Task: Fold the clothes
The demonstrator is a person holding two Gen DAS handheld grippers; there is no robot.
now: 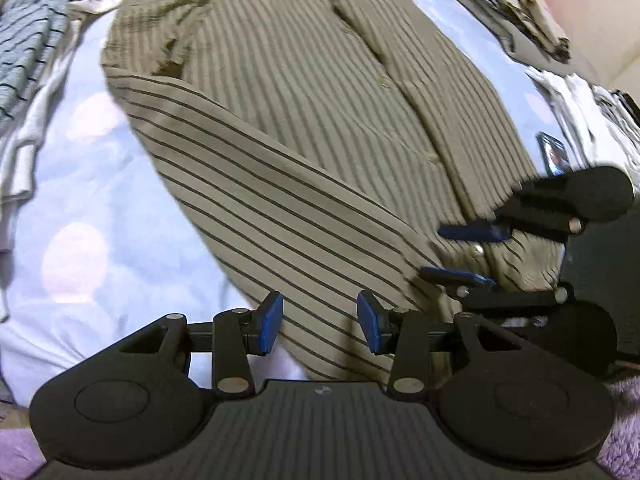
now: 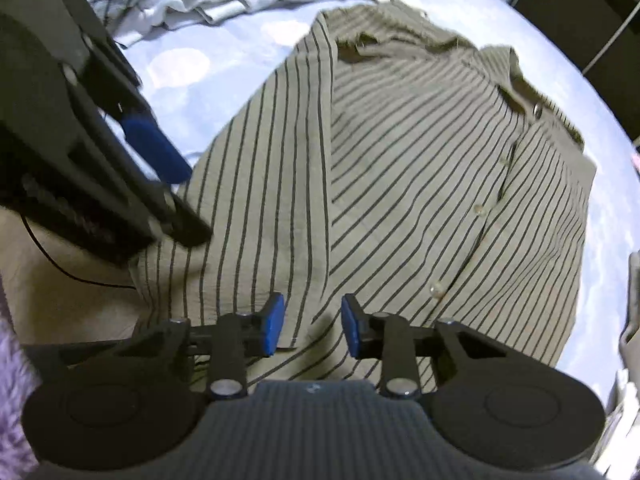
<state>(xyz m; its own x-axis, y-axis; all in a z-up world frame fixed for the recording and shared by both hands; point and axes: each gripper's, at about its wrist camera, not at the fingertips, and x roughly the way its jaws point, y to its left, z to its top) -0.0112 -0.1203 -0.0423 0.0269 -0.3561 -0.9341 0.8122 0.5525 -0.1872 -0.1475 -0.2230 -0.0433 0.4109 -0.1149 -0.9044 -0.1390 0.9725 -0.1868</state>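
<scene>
An olive shirt point(image 1: 300, 128) with thin dark stripes lies flat on the bed, collar far from me and buttons up. Its left side is folded in over the body. My left gripper point(image 1: 320, 322) hovers over the near hem with its jaws apart and striped cloth lying between the blue pads, not pinched. My right gripper point(image 2: 313, 326) stands over the same shirt point(image 2: 400, 180) near the hem, jaws apart, with cloth under the gap. The right gripper point(image 1: 466, 254) also shows in the left wrist view at the shirt's lower right corner. One blue pad point(image 2: 156, 148) of the left gripper shows in the right wrist view.
A light blue bed sheet point(image 1: 80, 200) with pale spots surrounds the shirt. A grey striped garment point(image 1: 28, 40) and white clothes point(image 1: 24, 140) lie at the left. Folded clothes point(image 1: 520, 12), more white clothes point(image 1: 568, 96) and a phone point(image 1: 554, 154) lie at the right.
</scene>
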